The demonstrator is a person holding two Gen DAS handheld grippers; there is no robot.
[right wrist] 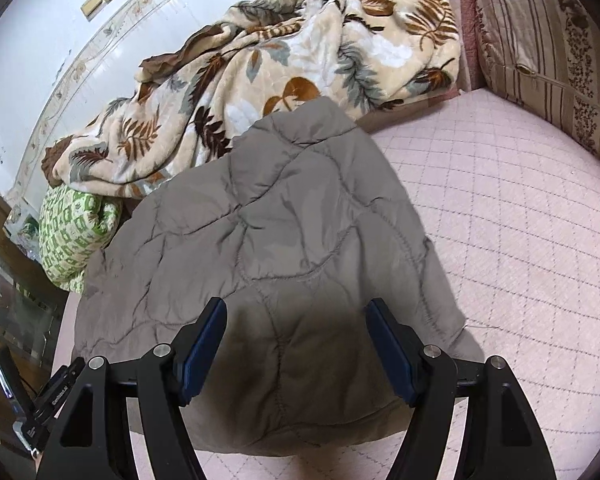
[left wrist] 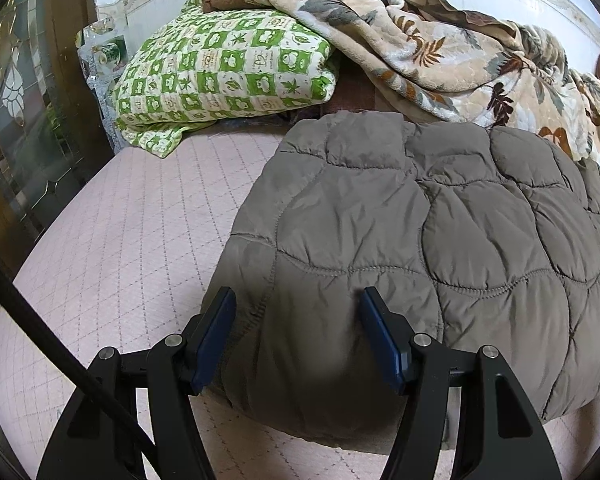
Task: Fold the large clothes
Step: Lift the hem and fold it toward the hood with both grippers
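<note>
**Both grippers open over the quilted jacket**

On the far left a green checked pillow [left wrist: 220, 76] lies on the pink bed cover [left wrist: 132, 216]. The grey-brown quilted jacket [left wrist: 400, 240] is spread flat in the middle of the bed, its near edge under both tools. The left gripper [left wrist: 298, 300] stands partly open, jaws straddling the fabric and gripping nothing. The right gripper [right wrist: 296, 312] is open wider, also empty. A leaf-print blanket [right wrist: 260, 72] is heaped behind, and a striped cushion [right wrist: 548, 52] sits far right.

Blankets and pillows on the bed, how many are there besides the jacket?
3: a leafy blanket behind the jacket, a green checked quilt, a striped pillow. More may hide underneath.
</note>
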